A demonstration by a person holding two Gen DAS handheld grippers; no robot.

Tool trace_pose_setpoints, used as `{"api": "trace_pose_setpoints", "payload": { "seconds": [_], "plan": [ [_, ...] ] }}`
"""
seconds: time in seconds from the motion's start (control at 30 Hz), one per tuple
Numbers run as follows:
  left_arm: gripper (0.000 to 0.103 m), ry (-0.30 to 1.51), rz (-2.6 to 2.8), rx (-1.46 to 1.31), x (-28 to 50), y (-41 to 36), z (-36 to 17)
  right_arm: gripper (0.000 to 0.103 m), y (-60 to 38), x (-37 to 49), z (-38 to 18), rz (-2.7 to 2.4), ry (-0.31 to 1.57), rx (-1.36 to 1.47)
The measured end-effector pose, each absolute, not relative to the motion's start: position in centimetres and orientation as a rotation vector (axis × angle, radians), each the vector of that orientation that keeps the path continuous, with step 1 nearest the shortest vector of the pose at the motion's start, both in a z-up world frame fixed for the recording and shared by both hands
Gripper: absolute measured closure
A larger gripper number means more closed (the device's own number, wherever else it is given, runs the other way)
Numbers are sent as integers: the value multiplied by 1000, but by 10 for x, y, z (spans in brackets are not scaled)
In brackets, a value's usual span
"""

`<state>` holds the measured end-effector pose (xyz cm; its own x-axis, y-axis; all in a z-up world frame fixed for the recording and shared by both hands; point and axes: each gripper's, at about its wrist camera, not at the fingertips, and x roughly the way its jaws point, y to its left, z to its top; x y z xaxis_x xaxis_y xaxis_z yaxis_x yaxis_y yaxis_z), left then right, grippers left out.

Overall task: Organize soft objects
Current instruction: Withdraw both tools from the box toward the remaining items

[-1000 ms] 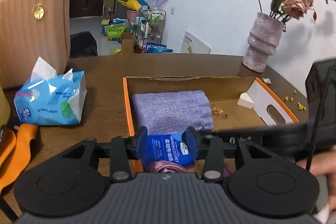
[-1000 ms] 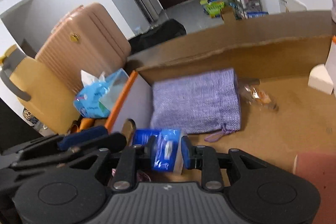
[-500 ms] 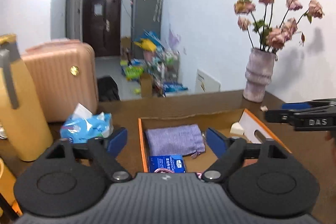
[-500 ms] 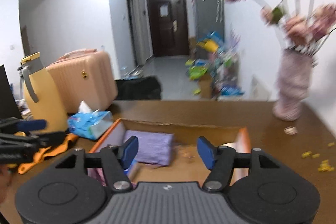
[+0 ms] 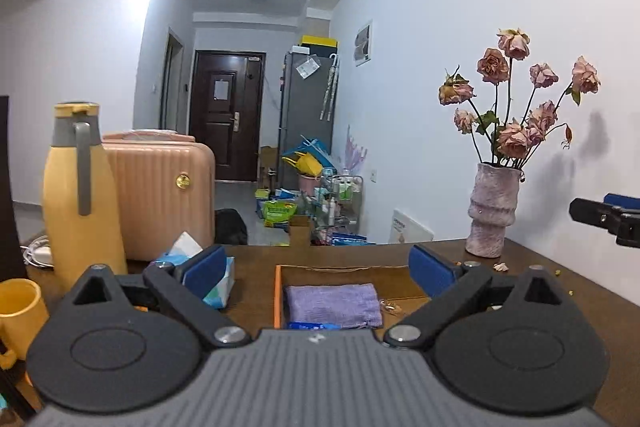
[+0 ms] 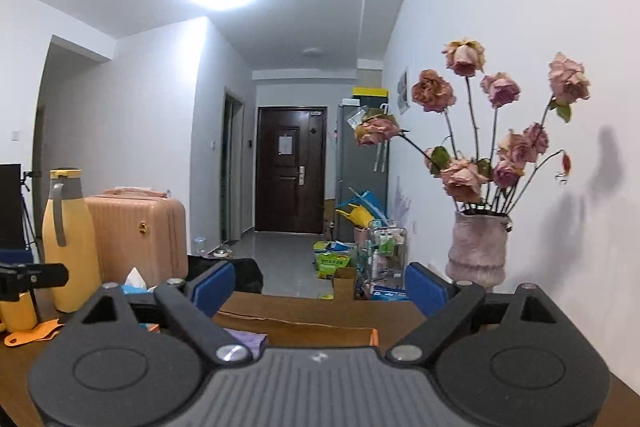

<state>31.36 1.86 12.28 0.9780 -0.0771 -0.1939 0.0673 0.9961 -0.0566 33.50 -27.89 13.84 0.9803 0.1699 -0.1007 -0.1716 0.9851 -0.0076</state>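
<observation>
A cardboard box with an orange rim lies on the brown table. Inside it rest a folded purple pouch and, nearer me, a blue packet half hidden by the gripper body. My left gripper hovers back from the box, its jaws opening wide with nothing between them. My right gripper is also held back and level, its jaws opening and empty. In its view only the box wall and a corner of the pouch show.
A blue tissue pack, a tall yellow bottle and a yellow mug stand left of the box. A vase of dried roses stands at the back right. A pink suitcase is beyond the table. An orange strap lies at left.
Both grippers let go of the blue packet, which now lies in the box before the pouch. They opened wide, rose and drew back, tilting up to level.
</observation>
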Motion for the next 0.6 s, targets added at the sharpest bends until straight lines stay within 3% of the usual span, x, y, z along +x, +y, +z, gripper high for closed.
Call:
{"api": "trace_pose_setpoints", "payload": {
  "seconds": [0.6],
  "plan": [
    [0, 129, -105, 4, 131, 13, 94, 7, -274, 174, 99, 260, 133, 12]
  ]
}}
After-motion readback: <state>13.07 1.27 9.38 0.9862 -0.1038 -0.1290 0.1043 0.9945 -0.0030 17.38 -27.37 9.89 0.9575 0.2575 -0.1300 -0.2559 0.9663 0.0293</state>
